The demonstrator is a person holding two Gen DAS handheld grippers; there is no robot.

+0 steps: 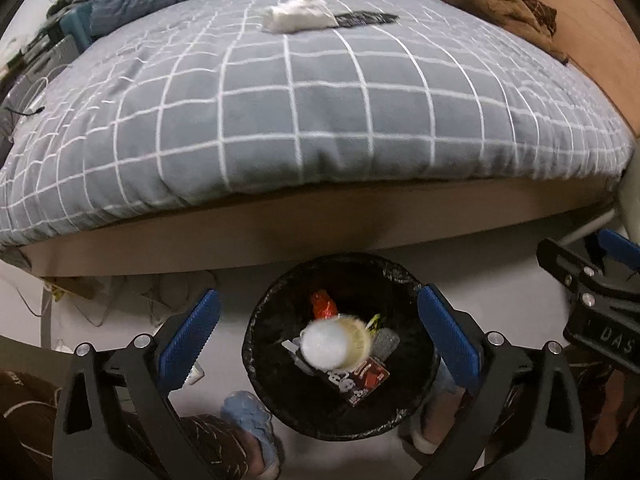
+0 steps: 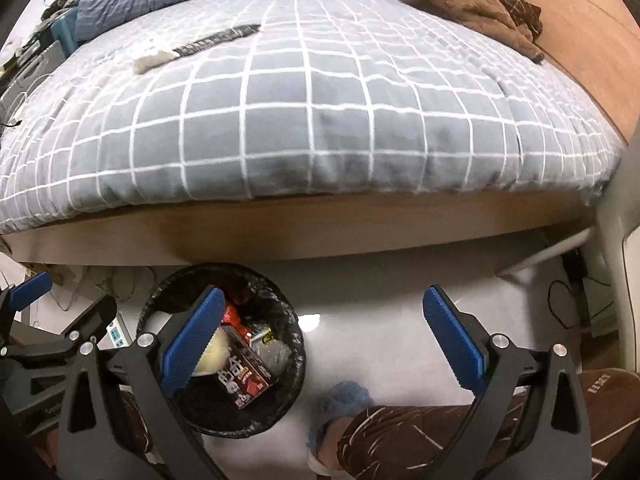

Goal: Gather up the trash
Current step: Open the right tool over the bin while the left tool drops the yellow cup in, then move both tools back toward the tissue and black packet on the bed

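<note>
Bin [image 1: 256, 364] holds red-black carton [image 1: 362, 380], lettering blurred, perhaps Chinese.

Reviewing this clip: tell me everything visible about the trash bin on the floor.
The trash bin is round, lined with a crinkled, glossy black plastic bag folded over its rim. It stands upright on the pale floor just in front of the bed frame, between the person's blue slippers. Inside lie a blurred white and yellowish cup, a red wrapper, a dark red printed box and a silvery packet. Neither gripper touches it.
</note>
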